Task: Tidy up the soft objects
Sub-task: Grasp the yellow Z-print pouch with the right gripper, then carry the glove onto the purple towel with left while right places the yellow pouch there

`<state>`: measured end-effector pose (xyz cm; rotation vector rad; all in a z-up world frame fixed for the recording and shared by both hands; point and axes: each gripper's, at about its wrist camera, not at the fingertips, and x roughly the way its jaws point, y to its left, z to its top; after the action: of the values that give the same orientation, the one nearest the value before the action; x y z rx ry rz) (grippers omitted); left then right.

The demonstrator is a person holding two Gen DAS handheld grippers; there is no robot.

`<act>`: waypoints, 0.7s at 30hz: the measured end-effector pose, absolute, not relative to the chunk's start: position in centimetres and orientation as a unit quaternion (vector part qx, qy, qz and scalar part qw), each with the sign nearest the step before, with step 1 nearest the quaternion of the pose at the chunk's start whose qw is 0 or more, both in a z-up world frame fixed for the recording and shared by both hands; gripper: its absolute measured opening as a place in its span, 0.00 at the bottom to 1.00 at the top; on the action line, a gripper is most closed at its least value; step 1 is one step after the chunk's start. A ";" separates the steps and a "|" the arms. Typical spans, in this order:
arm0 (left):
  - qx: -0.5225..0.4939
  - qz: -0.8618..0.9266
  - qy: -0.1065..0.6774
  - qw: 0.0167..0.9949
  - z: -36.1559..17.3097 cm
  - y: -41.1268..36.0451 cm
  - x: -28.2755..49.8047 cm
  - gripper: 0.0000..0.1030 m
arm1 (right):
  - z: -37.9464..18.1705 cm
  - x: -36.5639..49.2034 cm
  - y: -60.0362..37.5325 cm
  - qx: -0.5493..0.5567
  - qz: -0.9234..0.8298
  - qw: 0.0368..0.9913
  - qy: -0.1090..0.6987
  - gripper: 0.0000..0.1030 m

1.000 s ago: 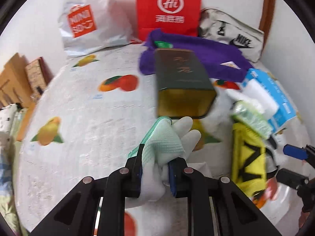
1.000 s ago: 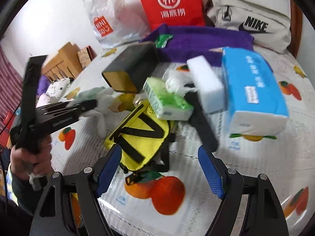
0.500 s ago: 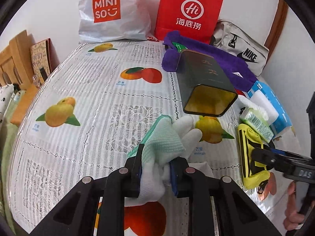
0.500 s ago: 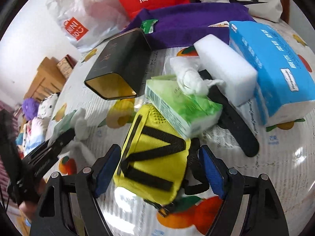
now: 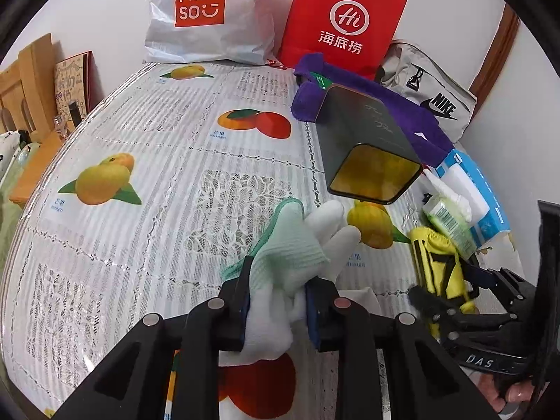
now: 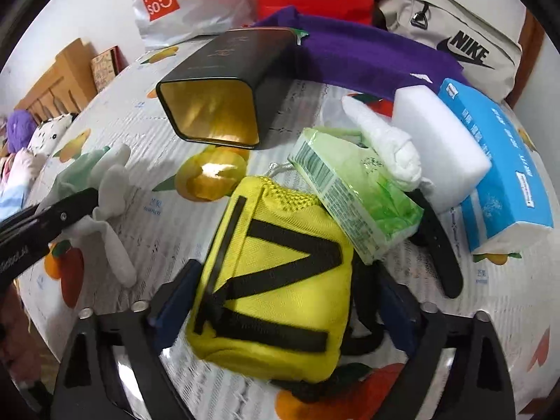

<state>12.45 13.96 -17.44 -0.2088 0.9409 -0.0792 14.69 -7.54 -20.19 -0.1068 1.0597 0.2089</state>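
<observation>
A mint-green and white glove [image 5: 297,245] sticks up between the pads of my left gripper [image 5: 278,297]. The pads still pinch it, though the jaws are opening slightly. The glove hangs just over the fruit-print tablecloth [image 5: 140,133]; the right wrist view shows the glove [image 6: 105,175] at the left. My right gripper [image 6: 283,304] is open and lowered over a yellow pouch with black straps [image 6: 280,262]. One blue pad stands on each side of the pouch. I cannot see either pad pressing it.
A dark tin with a gold inside [image 6: 217,105] lies on its side behind the pouch. A green tissue pack [image 6: 353,196], white sponge block [image 6: 437,140], blue tissue box [image 6: 500,161], black strap [image 6: 437,241] and purple towel [image 6: 367,56] crowd the right. Bags line the back wall.
My right gripper came down and forward until the yellow pouch sat between its fingers. My left gripper carried the glove left, away from the tin, then stayed put.
</observation>
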 end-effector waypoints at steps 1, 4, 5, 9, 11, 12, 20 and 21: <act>-0.100 -0.037 0.453 0.885 -17.4 13.9 12.4 0.24 | -20.0 14.3 -8.0 -0.054 0.104 0.857 0.501 0.75; -0.099 -0.034 0.454 0.885 -17.4 13.4 12.1 0.24 | -19.7 13.1 -9.7 -0.055 0.126 0.853 0.504 0.69; -0.098 -0.034 0.455 0.884 -17.4 13.2 12.1 0.24 | -19.6 12.6 -10.4 -0.054 0.131 0.852 0.504 0.67; -0.093 -0.033 0.458 0.884 -17.4 12.1 11.8 0.25 | -19.4 11.4 -12.5 -0.039 0.139 0.853 0.502 0.63; -0.088 -0.030 0.458 0.884 -17.3 11.5 11.7 0.30 | -19.4 10.6 -13.7 -0.034 0.143 0.853 0.501 0.62; -0.084 -0.032 0.458 0.884 -17.3 11.1 11.7 0.32 | -19.3 10.2 -14.3 -0.033 0.141 0.854 0.500 0.62; -0.048 -0.026 0.457 0.888 -17.5 8.2 11.8 0.62 | -19.6 8.9 -20.6 -0.008 0.088 0.865 0.493 0.62; -0.039 -0.019 0.457 0.889 -17.5 7.9 11.8 0.62 | -19.6 8.9 -21.3 -0.006 0.081 0.867 0.492 0.62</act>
<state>11.83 7.88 -17.54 -0.0810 0.9487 -0.0402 8.87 -21.28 -19.59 -0.0128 1.0304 0.1686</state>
